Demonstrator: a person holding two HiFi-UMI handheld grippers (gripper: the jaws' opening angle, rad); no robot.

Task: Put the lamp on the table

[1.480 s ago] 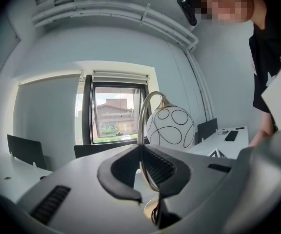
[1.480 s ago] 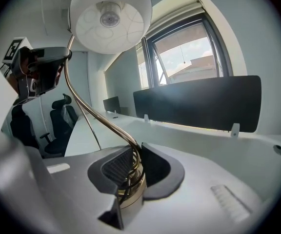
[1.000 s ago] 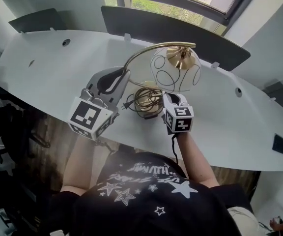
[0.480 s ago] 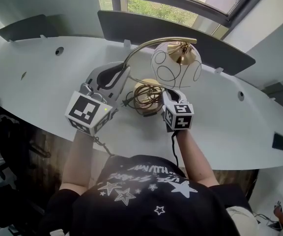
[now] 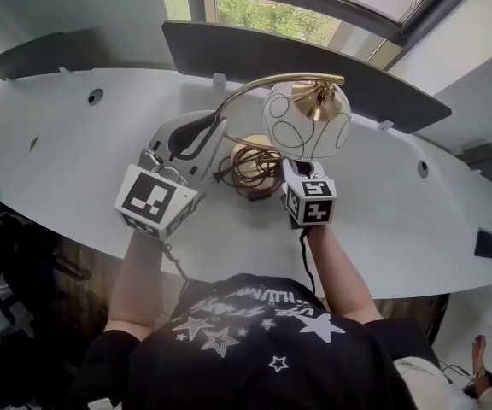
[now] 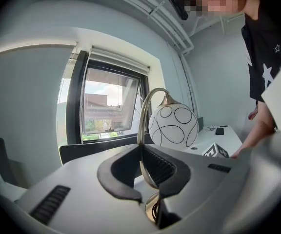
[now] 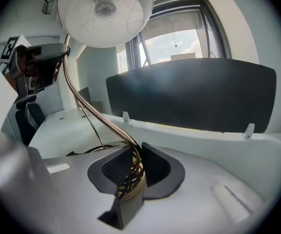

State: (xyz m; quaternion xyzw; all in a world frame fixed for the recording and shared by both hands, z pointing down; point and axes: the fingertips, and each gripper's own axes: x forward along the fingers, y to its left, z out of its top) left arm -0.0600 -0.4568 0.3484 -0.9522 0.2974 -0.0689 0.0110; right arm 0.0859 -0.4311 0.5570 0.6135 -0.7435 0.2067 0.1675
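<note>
The left claw (image 5: 217,135) grips the arched stem (image 6: 141,126) of the brass lamp with white patterned globe (image 5: 306,120), and the right claw (image 5: 285,176) grips its cord-wound base (image 5: 250,162), near the front edge of the white bench (image 5: 67,143). Lower both level; release only once the base sits flat.

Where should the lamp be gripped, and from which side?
The thin brass arm, low on its curve, from the person's side: narrow enough for jaws to close on, as the left gripper does. The right gripper steadies the cord-wrapped base. Probably avoid the globe shade: round and too wide.
</note>
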